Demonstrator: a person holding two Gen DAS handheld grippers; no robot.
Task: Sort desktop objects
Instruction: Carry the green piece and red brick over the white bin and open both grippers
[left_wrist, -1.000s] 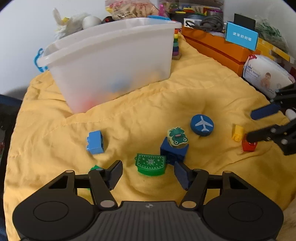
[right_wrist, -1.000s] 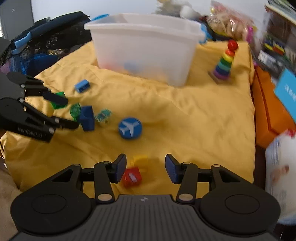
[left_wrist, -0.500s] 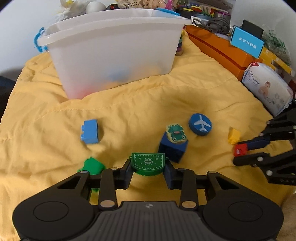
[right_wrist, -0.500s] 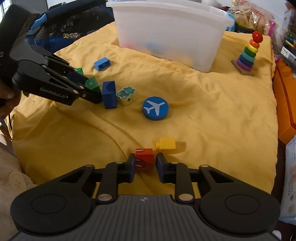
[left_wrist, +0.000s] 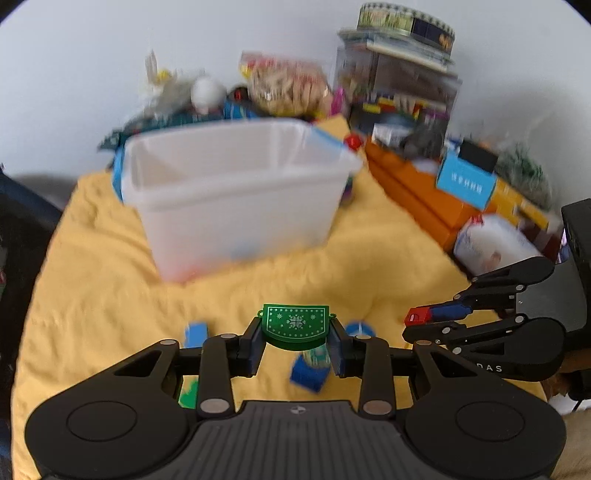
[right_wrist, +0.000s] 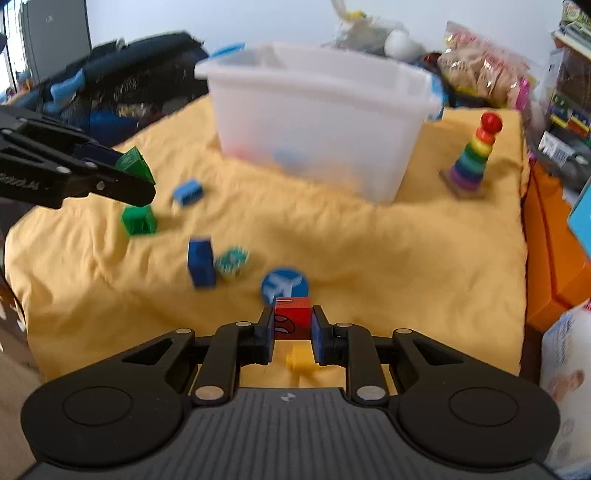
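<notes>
Both loads are clamped and lifted, the left hand-held gripper (left_wrist: 295, 341) on the green piece (left_wrist: 295, 325) and the right hand-held gripper (right_wrist: 293, 330) on the red block (right_wrist: 292, 317), with the white bin (left_wrist: 236, 199) dead ahead of each, nearer the left.

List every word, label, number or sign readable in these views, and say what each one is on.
"DAS": white letters on the right tool, the rest cut off.
White airplane sign: on the blue round disc.
White snowflake pattern: on the green piece in the left tool.
Mirrored white lettering on the left tool: unreadable.
Blue card with white characters: too blurred.
White wipes pack: print too blurred.
</notes>
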